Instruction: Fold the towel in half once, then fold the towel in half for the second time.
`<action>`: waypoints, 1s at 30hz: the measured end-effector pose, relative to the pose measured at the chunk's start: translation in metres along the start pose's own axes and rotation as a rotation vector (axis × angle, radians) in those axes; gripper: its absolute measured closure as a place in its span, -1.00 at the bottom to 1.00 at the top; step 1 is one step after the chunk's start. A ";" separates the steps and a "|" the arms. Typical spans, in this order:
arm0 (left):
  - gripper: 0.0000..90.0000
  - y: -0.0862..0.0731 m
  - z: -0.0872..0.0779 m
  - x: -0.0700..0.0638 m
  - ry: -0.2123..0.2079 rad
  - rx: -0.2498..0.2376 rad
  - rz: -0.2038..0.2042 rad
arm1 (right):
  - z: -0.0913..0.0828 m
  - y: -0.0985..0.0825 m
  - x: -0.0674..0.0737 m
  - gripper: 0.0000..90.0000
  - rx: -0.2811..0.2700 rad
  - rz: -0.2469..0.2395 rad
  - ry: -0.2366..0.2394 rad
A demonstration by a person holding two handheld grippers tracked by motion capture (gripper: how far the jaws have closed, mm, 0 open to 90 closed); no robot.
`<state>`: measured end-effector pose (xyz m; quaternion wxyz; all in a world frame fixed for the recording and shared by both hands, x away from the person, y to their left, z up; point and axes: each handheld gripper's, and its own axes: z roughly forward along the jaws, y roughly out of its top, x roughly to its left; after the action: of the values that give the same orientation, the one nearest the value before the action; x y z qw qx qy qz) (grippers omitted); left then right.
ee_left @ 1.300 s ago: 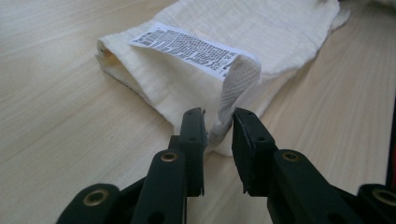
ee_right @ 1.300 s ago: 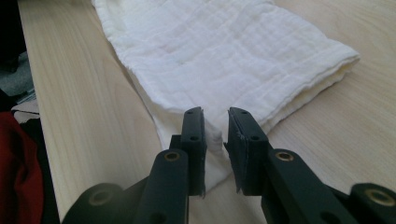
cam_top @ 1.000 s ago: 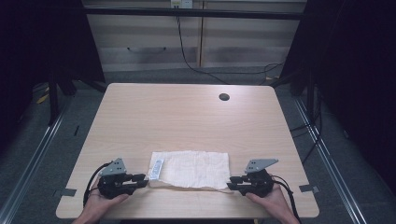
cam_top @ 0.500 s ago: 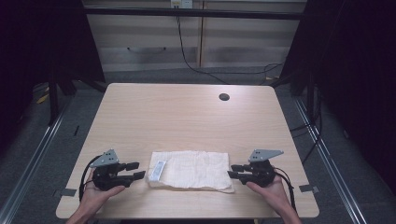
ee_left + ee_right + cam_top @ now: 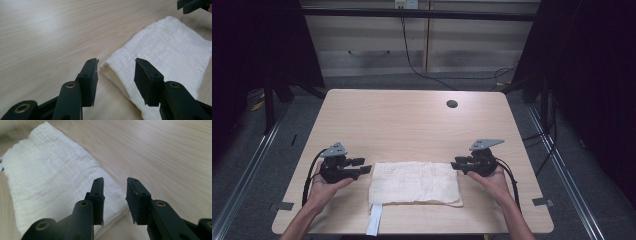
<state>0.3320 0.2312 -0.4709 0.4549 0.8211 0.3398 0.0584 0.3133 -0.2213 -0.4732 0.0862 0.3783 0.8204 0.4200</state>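
Flanking the folded cloth [image 5: 414, 182], left hand-held gripper [image 5: 364, 165] just opened, right hand-held gripper [image 5: 454, 164] parted, both empty; next, regrip edges.

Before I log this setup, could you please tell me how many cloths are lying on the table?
1. A single folded white cloth lies near the table's front edge, between the left gripper and the right gripper. Nothing suggests another is hidden.
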 end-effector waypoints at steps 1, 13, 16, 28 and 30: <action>0.19 0.002 0.003 0.001 0.004 -0.001 -0.005 | 0.003 0.001 -0.002 0.49 0.003 0.005 0.004; 0.17 0.006 0.042 0.006 -0.012 0.069 -0.004 | 0.027 -0.005 -0.011 0.38 0.086 0.020 0.001; 0.17 0.005 0.046 0.005 -0.005 0.081 0.003 | 0.027 -0.007 -0.013 0.37 0.083 0.023 -0.004; 0.15 -0.001 0.053 0.008 0.015 0.111 0.005 | 0.030 -0.008 -0.011 0.50 0.119 -0.006 -0.015; 0.14 0.000 0.054 0.005 0.015 0.117 0.026 | 0.031 -0.007 -0.012 0.59 0.127 -0.009 -0.021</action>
<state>0.3577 0.1962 -0.5035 0.4026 0.8503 0.3353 0.0502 0.3318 -0.2127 -0.4995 0.0722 0.3837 0.8462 0.3626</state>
